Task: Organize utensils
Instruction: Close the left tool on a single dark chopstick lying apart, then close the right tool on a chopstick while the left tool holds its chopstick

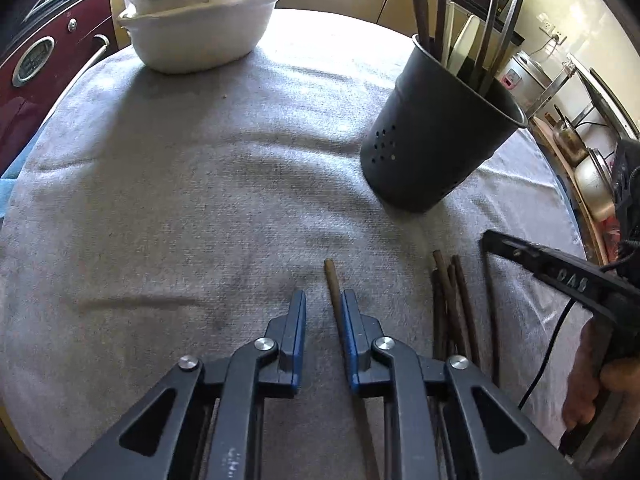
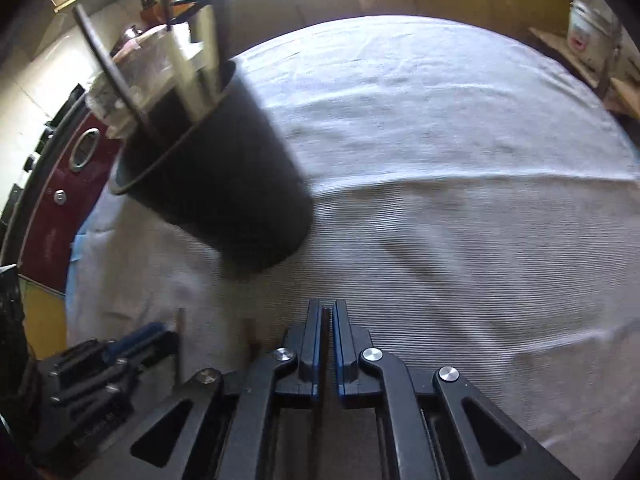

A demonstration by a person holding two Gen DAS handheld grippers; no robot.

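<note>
A black perforated utensil holder (image 1: 432,136) stands on the grey cloth with several long utensils upright in it; it also shows blurred in the right wrist view (image 2: 224,188). My left gripper (image 1: 323,300) is open just above the cloth, with a single brown chopstick (image 1: 333,284) lying between its jaws close to the right finger. A bundle of several brown chopsticks (image 1: 452,304) lies to its right. My right gripper (image 2: 329,308) is shut with nothing visible between its fingers; it shows in the left wrist view (image 1: 486,236) by the bundle.
A white bowl (image 1: 200,36) holding plastic-wrapped items stands at the back left. A grey cloth (image 1: 180,200) covers the round table. A dark red appliance (image 1: 44,68) stands beyond the left edge. Kitchen shelves with pots (image 1: 576,140) line the right side.
</note>
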